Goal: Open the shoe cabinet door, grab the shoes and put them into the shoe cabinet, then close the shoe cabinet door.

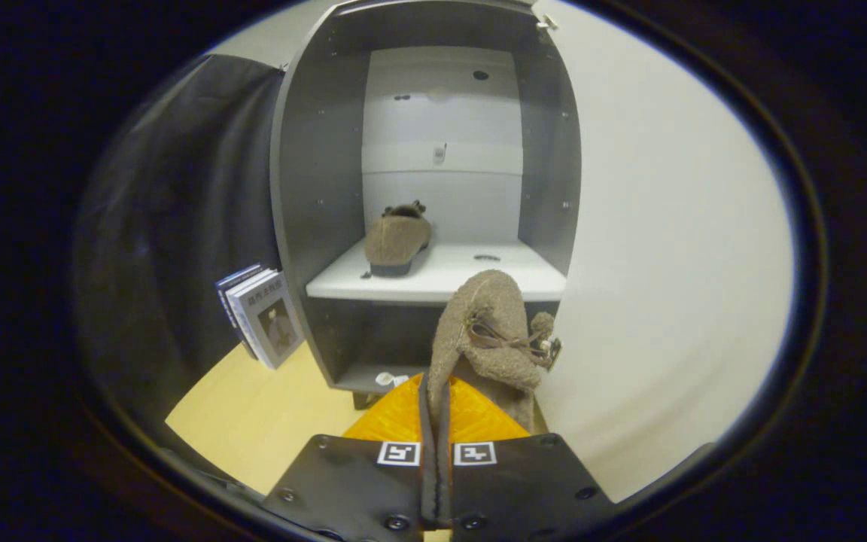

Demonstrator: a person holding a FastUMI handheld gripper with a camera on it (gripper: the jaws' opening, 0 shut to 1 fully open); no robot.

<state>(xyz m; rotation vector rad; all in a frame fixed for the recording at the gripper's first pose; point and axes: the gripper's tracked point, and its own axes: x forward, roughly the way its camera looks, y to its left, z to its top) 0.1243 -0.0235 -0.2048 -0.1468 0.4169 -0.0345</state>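
The gripper (436, 410) is sitting closest to the lens, its two fingers drawn almost together and pinching the edge of a fuzzy brown shoe (488, 339), which is hanging upright just ahead of them with its bow facing right. Beyond it the shoe cabinet (313, 181) is standing with its door (667, 248) swung wide to the right, and the other shoe (396, 239) is already resting on the left of the white shelf (509, 282). Some books (262, 312) are leaning beside the cabinet on the floor. Judging from this, the second shoe is being carried in; it probably wants lifting clear of the shelf's front lip, aiming for the bare right half, and lowering sole-down before the fingers are loosened.
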